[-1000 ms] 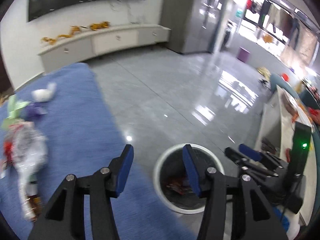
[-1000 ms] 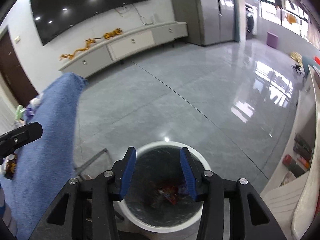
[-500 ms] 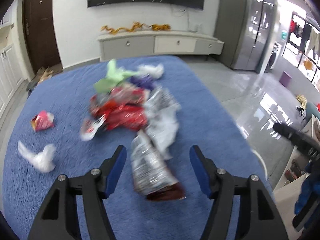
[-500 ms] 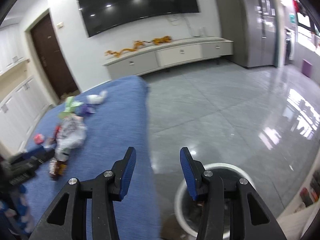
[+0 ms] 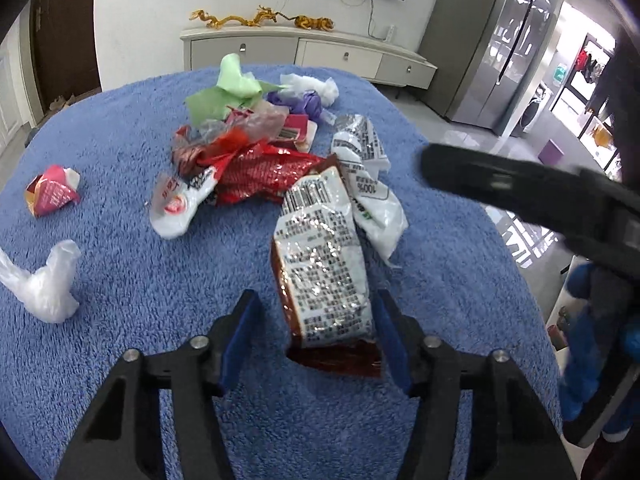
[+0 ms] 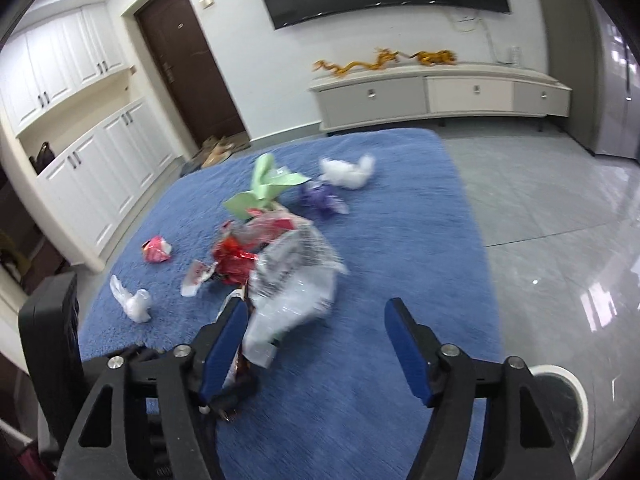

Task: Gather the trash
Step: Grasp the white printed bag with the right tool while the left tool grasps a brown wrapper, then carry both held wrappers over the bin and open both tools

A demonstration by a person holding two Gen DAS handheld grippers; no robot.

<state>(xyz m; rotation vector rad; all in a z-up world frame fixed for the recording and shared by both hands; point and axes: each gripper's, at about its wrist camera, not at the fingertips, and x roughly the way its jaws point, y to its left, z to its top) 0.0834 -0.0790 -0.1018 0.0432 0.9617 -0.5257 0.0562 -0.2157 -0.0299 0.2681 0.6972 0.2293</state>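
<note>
A pile of trash lies on a blue fuzzy cloth (image 5: 120, 264). A silver and brown snack wrapper (image 5: 324, 268) lies nearest; its near end sits between the open fingers of my left gripper (image 5: 316, 338), untouched as far as I can see. Behind it are a red foil wrapper (image 5: 264, 172), a green paper (image 5: 224, 92), a purple wad (image 5: 300, 102) and white plastic bags (image 5: 44, 280). My right gripper (image 6: 316, 344) is open and empty above the cloth, with the silver wrapper (image 6: 292, 280) just ahead of its left finger. The white trash bin (image 6: 568, 408) stands on the floor at the right.
A pink crumpled wrapper (image 5: 50, 194) lies apart at the left. The cloth's right edge drops to a glossy grey tile floor (image 6: 560, 220). A white sideboard (image 6: 440, 96), a dark door (image 6: 188, 64) and white cupboards (image 6: 80, 152) line the walls. The right gripper's arm (image 5: 520, 184) crosses the left wrist view.
Both grippers have swung left from over the trash bin to the cloth with the pile. The left gripper has come closer to the silver wrapper. Both stay open and empty.
</note>
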